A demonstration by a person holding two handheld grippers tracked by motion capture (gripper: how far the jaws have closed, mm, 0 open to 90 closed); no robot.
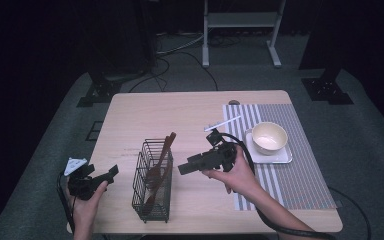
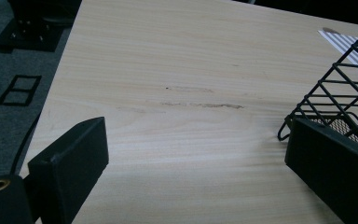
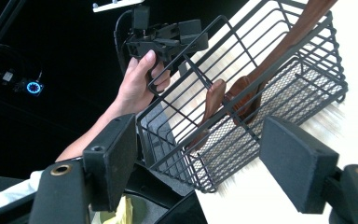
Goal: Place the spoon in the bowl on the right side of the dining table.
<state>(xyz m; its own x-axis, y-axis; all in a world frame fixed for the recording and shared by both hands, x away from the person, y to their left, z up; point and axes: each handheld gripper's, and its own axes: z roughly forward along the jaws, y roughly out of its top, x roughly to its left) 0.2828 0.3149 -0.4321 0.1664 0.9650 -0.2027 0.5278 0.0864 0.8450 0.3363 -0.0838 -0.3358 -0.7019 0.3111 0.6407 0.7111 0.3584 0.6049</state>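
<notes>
- Wire basket (image 1: 152, 182): black, rectangular, standing upright on the wooden table (image 1: 195, 107) near its front edge, left of centre. It lies between the two grippers and touches neither.
- Contents: two brown wooden utensils (image 1: 159, 167) lean inside the basket. One handle rises above the rim and tilts toward the far right. In the right gripper view the utensil heads (image 3: 223, 100) rest against the mesh floor.
- Left gripper (image 1: 100, 180): held in the person's left hand (image 1: 82, 205) at the table's front left corner, just beside the basket. Its jaws stand wide apart with nothing between them. In the left gripper view, bare tabletop lies between the jaws, and the basket corner (image 2: 340, 100) sits near the right-hand jaw.
- Right gripper (image 1: 187, 166): held in the person's right hand (image 1: 237, 175), pointing left toward the basket's right side, close to it but apart. Its jaws are spread wide, holding nothing. The right gripper view frames the basket (image 3: 256, 93) between them.
- Striped placemat (image 1: 300, 175): covers the right part of the table. A white square plate (image 1: 282, 157) on it carries a cream bowl (image 1: 269, 137).
- White utensil (image 1: 223, 123): lies at the placemat's far left edge.
</notes>
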